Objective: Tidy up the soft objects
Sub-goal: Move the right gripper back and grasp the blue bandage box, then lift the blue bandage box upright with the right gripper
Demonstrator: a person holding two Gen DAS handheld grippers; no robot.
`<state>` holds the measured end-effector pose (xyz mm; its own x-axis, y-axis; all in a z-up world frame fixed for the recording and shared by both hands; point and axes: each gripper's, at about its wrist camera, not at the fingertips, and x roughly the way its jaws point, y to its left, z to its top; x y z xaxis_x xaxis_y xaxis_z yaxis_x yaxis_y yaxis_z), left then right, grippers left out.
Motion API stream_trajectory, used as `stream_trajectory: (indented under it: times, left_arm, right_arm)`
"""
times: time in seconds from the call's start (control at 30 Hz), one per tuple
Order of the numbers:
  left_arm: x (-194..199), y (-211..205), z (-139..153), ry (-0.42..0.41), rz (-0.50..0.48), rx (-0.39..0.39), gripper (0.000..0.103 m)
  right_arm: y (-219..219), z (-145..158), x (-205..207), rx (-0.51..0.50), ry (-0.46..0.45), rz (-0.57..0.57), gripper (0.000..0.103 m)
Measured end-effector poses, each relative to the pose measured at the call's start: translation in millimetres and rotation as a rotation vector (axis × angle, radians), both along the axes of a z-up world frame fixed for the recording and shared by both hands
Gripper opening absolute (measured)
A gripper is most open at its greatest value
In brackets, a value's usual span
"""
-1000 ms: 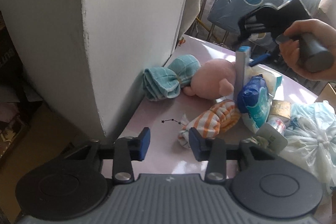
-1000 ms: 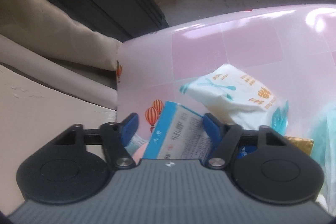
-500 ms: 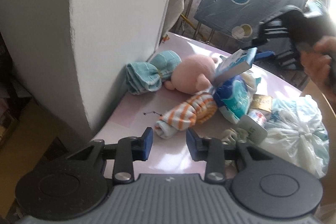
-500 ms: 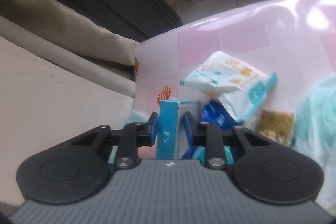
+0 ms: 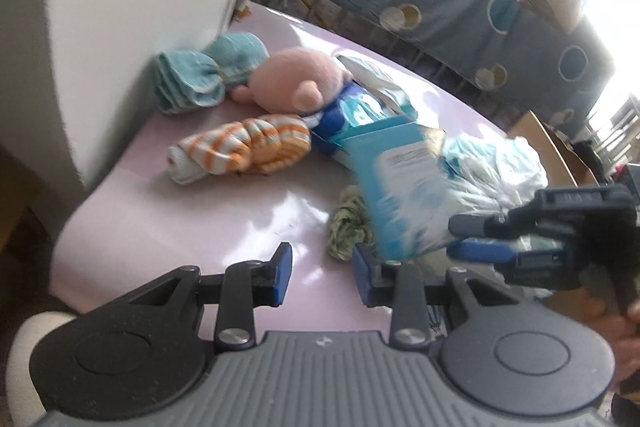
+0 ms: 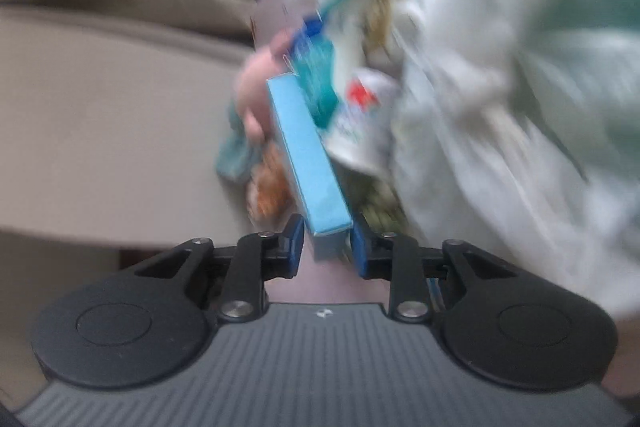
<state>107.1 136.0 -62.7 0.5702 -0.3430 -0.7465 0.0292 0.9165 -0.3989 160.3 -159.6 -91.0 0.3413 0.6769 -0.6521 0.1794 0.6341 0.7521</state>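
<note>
**Mia:** What is the right hand-held gripper (image 6: 326, 245) holding?

**Ben:** A thin blue box (image 6: 308, 155). Its two fingers pinch the near end. The long side of the box points straight out ahead of the fingers and leans a little to the left.

**Mia:** And the left hand-held gripper (image 5: 322, 273)?

**Ben:** Its fingers are spread apart with nothing between them. It hangs low over the pink surface (image 5: 200, 227).

**Mia:** Where are the soft things?

**Ben:** Ahead of the left one and off to its left. The striped orange sock (image 5: 240, 147) is the nearest. It lies on its side, with its long way going across in front of the fingers. Behind it sit the pink plush toy (image 5: 298, 83) and the rolled teal cloth (image 5: 204, 75), close to the white wall (image 5: 120, 7).

**Mia:** Which one should go for the sock?

**Ben:** Probably the left one. It is free, and the sock is on its side. The right one is busy with the box, and its picture is too blurry to tell how far off the soft things are.

**Mia:** Anything in the way?

**Ben:** A small green bundle (image 5: 348, 231) lies just ahead of the left one's right finger, so it may have to steer left of that.
</note>
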Motion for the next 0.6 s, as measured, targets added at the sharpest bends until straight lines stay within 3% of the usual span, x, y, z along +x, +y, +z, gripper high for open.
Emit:
stream_trajectory:
  times: [0.1,0.23,0.43,0.6]
  left_arm:
    - [4.1,-8.2,-1.8,0.000,-0.032,0.005,0.033]
    - [14.0,-21.5,-12.6,0.023,-0.070,0.013,0.034]
    - [24.4,-24.0,-27.5,0.077,-0.066,-0.039,0.036]
    - [31.8,-25.8,-29.4,0.080,-0.071,-0.062,0.043]
  right_arm:
    - [-4.5,20.8,-8.3,-0.064,-0.089,0.036,0.046]
    - [-0.1,36.7,3.5,-0.122,-0.187,0.074,0.046]
    - [28.0,33.8,36.3,-0.190,-0.259,0.162,0.046]
    - [49.5,20.6,64.7,-0.236,-0.247,0.221,0.046]
